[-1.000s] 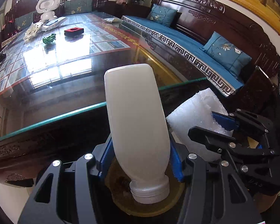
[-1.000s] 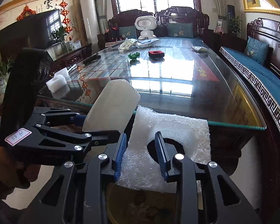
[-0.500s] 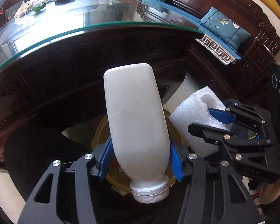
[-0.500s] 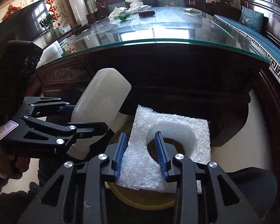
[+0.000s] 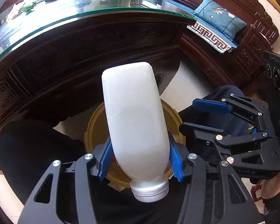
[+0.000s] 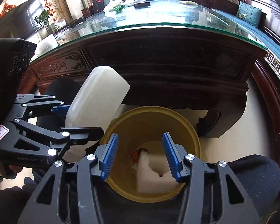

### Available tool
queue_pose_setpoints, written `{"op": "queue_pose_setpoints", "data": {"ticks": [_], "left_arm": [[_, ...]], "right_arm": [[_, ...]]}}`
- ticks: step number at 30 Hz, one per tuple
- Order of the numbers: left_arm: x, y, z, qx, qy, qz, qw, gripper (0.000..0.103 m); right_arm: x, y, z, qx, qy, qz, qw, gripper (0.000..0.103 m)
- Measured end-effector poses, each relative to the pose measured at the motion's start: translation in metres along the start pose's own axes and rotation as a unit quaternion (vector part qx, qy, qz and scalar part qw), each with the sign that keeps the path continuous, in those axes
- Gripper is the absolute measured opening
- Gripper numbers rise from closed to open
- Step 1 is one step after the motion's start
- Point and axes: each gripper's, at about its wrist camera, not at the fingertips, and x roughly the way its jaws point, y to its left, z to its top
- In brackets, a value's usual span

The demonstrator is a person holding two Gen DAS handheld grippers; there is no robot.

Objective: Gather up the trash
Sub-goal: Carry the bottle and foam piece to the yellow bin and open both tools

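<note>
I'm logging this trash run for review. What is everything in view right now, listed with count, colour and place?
plastic bottle: one, white, cap toward the camera, clamped in the left gripper above the bin
foam packing piece: one, white, inside the bin
trash bin: one, yellow, on the floor by the table
glass-topped table: one, dark wood, behind the bin
cushions: two visible, teal, on the bench
left gripper: one, black with blue pads, shut on the bottle
right gripper: one, black with blue pads, open over the bin
</note>
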Motion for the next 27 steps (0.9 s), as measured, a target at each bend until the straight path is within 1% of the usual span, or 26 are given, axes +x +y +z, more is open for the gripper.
{"op": "queue_pose_setpoints", "data": {"ticks": [7, 13, 22, 23, 24, 26, 27], "left_arm": [[0.013, -0.01, 0.003, 0.009, 0.014, -0.002, 0.9999, 0.053], [0.025, -0.017, 0.005, 0.015, 0.026, 0.001, 0.9995, 0.053], [0.035, -0.028, 0.004, 0.036, 0.042, 0.005, 0.9985, 0.053], [0.036, -0.029, 0.004, 0.036, 0.043, 0.005, 0.9984, 0.054], [0.036, -0.029, 0.004, 0.035, 0.044, 0.002, 0.9984, 0.062], [0.035, -0.03, 0.005, 0.035, 0.043, 0.001, 0.9985, 0.073], [0.034, -0.031, 0.005, 0.038, 0.04, 0.002, 0.9985, 0.073]], "right_arm": [[-0.005, -0.014, 0.0, 0.022, -0.016, 0.002, 1.0, 0.049], [-0.002, -0.021, 0.001, 0.028, -0.013, 0.009, 0.999, 0.049], [-0.001, -0.031, -0.002, 0.039, -0.015, 0.006, 0.999, 0.049], [-0.002, -0.032, -0.002, 0.04, -0.016, 0.006, 0.999, 0.049], [-0.002, -0.032, -0.003, 0.04, -0.016, 0.006, 0.999, 0.049], [-0.003, -0.033, -0.003, 0.041, -0.016, 0.005, 0.999, 0.049], [-0.002, -0.034, -0.003, 0.041, -0.016, 0.005, 0.999, 0.049]]}}
